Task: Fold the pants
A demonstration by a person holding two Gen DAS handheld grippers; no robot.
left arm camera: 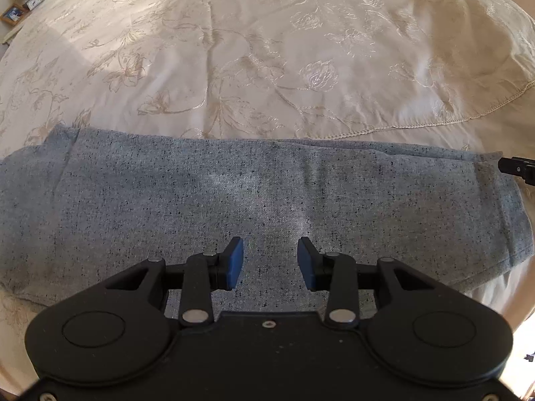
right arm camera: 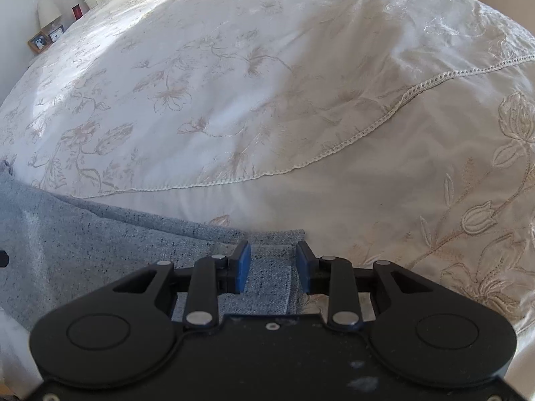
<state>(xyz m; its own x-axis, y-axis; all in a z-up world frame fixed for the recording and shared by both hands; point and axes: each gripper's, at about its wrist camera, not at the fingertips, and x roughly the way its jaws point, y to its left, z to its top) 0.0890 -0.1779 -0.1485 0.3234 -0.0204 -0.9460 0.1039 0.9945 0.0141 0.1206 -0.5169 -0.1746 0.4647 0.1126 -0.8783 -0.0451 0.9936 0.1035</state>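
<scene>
Grey pants (left arm camera: pixel 234 193) flat below left gripper (left arm camera: pixel 270 262), hem under right gripper (right arm camera: pixel 272 269); both jaws apart, empty.

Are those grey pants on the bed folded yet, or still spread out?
Partly folded, apparently. The pants lie as one flat band across the bedspread, with a second layer's edge visible along the far side. Further folds cannot be told.

The pants (left arm camera: pixel 234 193) run off the left edge. The right gripper (left arm camera: pixel 518 168) is cut off. Small nightstand things (right arm camera: pixel 45 38) look like photo frames.
</scene>
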